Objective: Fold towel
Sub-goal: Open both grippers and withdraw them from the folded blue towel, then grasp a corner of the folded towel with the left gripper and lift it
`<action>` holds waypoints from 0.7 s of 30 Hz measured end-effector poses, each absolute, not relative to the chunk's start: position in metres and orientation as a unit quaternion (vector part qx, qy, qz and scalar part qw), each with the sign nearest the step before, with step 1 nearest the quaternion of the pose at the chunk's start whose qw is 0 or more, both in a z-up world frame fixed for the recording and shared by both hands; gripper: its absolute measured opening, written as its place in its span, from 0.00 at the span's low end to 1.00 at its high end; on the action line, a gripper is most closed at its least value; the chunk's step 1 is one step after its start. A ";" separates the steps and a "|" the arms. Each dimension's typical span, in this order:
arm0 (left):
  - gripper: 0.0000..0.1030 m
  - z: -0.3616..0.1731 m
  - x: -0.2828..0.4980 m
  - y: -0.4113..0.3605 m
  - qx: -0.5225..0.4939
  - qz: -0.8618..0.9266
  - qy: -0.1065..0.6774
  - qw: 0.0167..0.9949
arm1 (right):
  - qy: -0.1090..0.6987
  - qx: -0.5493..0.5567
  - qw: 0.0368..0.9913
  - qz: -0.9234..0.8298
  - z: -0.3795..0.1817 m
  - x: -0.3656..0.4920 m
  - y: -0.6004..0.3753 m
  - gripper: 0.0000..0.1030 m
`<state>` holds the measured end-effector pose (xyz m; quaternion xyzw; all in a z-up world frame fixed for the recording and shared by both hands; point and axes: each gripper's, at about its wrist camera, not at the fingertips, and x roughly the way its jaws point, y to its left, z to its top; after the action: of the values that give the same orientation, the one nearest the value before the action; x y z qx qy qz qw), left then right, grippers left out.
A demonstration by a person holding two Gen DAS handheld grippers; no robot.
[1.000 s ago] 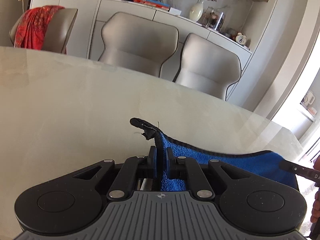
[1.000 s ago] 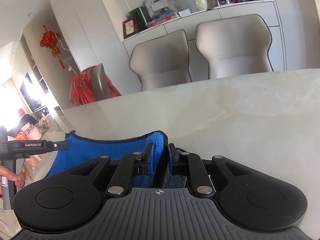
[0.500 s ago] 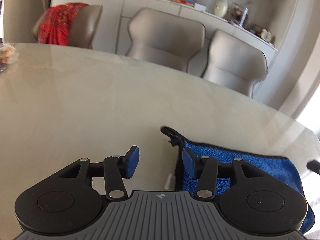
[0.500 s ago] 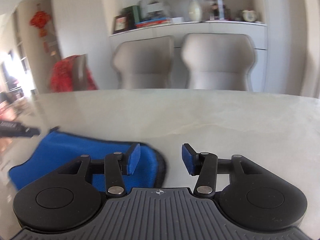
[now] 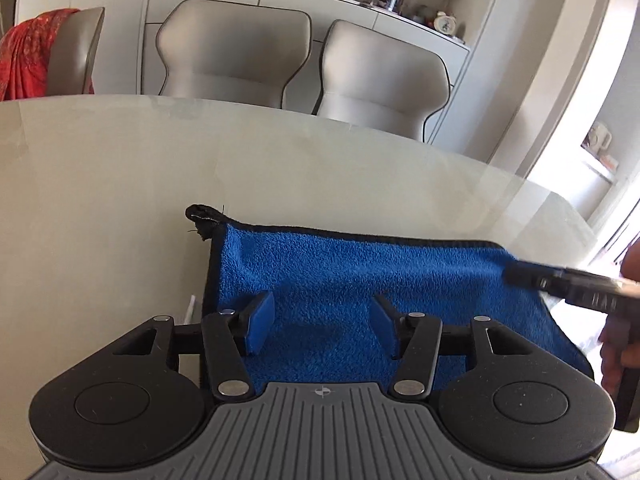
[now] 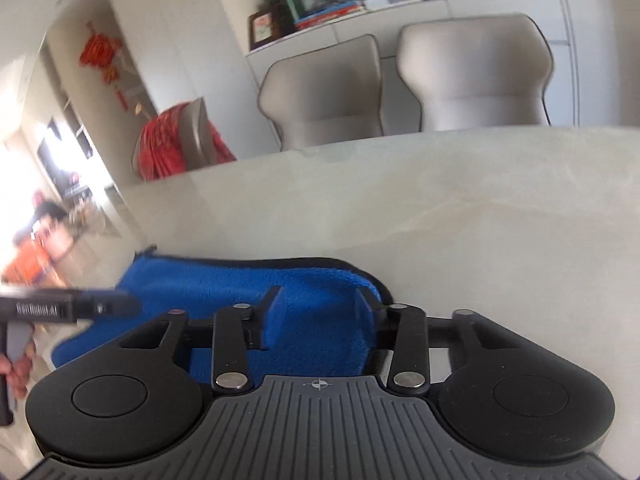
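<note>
Blue towel [image 5: 360,280], black-edged, lies flat on the pale table [image 5: 100,200], under and ahead of both sets of fingers. Left gripper [image 5: 322,322]: fingers [image 5: 260,320] partly apart and opening, towel beneath the gap, pads not pressing it. Right gripper [image 6: 318,320]: fingers [image 6: 270,312] partly apart and closing; a raised towel edge sits by the right-hand finger, contact not clear. Black loop [image 5: 202,220] at the towel's corner, ahead-left of the left fingers. Two grey chairs [image 5: 236,48] beyond the table.
</note>
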<state>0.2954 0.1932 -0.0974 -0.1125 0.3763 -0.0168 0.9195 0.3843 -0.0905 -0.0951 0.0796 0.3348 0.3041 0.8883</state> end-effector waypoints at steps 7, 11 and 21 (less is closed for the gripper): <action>0.63 -0.085 0.291 0.194 -0.130 -0.035 0.324 0.937 | 0.317 0.068 0.872 0.365 -0.086 0.365 -0.062 0.62; 0.61 -0.092 0.295 0.195 -0.114 -0.025 0.349 0.930 | 0.338 0.047 0.879 0.333 -0.094 0.380 -0.060 0.58; 0.66 -0.080 0.218 0.223 -0.158 0.031 0.347 0.924 | 0.319 0.064 0.889 0.322 -0.060 0.325 -0.086 0.70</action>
<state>0.2184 0.2234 -0.0801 -0.1581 0.3465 0.0311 0.9241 0.3252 -0.0860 -0.0598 0.0641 0.3191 0.3223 0.8889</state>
